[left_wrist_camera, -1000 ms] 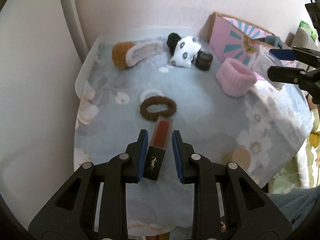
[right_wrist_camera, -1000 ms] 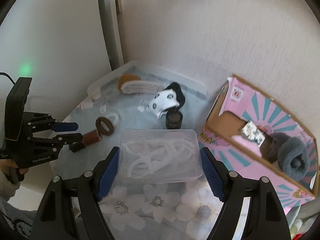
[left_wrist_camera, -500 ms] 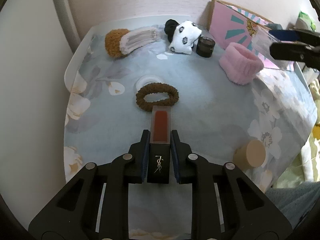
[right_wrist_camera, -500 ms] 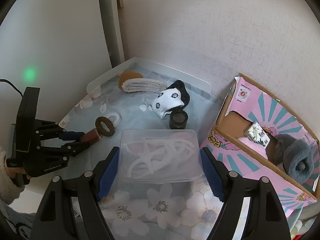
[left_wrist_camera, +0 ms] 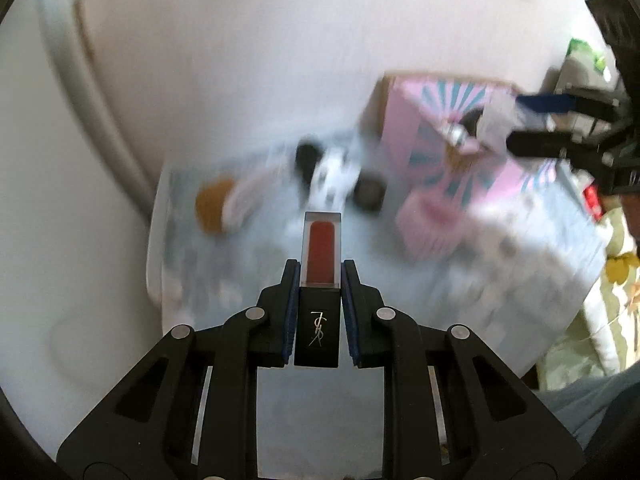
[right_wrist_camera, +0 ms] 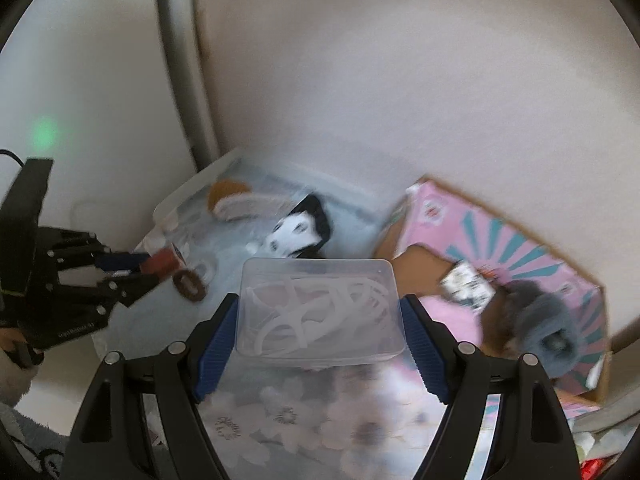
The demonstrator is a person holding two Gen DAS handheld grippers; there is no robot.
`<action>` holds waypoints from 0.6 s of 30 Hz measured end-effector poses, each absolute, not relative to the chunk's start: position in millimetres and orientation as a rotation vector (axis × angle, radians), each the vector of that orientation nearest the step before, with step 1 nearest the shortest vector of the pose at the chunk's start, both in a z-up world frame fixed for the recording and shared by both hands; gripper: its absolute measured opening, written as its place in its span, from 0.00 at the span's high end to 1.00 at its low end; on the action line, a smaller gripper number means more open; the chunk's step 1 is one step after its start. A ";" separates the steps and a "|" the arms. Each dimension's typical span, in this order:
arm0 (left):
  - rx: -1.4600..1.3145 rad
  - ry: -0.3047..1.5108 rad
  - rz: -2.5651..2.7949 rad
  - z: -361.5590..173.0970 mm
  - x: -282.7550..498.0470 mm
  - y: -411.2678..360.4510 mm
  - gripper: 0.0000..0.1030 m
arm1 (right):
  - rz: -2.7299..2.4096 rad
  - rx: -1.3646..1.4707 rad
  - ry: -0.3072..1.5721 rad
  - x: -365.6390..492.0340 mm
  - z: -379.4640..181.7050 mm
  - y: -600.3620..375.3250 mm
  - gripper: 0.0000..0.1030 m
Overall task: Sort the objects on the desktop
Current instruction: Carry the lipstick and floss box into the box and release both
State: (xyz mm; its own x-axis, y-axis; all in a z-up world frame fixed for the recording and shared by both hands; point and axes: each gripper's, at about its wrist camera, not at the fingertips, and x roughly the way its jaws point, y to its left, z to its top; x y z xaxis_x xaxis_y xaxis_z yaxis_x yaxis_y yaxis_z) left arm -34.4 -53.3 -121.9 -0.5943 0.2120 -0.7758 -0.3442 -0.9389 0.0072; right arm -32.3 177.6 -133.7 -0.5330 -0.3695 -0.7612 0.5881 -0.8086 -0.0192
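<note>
My left gripper (left_wrist_camera: 320,268) is shut on a black and red lipstick (left_wrist_camera: 321,256) and holds it lifted above the table; it also shows in the right wrist view (right_wrist_camera: 132,272) at the left. My right gripper (right_wrist_camera: 320,308) is shut on a clear plastic box of white picks (right_wrist_camera: 318,312), held above the table near the pink cardboard box (right_wrist_camera: 500,248). The right gripper (left_wrist_camera: 532,124) shows at the upper right of the left wrist view, over the pink box (left_wrist_camera: 440,120).
On the flowered tablecloth (right_wrist_camera: 300,420) lie a brown hair tie (right_wrist_camera: 190,284), a brown and white fuzzy clip (right_wrist_camera: 236,200), a panda toy (right_wrist_camera: 296,232), a dark jar (left_wrist_camera: 370,194) and a pink wristband (left_wrist_camera: 432,220). A grey fuzzy item (right_wrist_camera: 548,332) sits inside the pink box.
My left gripper has lifted the lipstick off the table and tilted upward. My right gripper has carried the clear box closer to the pink box. Both views are motion-blurred.
</note>
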 end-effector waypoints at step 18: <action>-1.042 0.294 2.299 -60.2 -149.0 156.0 0.82 | -2.516 1.252 0.254 -119.1 -101.4 324.2 0.27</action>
State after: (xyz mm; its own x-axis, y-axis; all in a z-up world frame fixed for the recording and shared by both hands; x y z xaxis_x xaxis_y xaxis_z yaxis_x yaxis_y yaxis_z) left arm -149.0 156.0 -60.2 -0.5180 0.4246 -0.7425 -0.5980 -0.8005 -0.0406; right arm -119.1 324.2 -101.4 -0.5656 -0.2025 -0.7994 0.3582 -0.9335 -0.0169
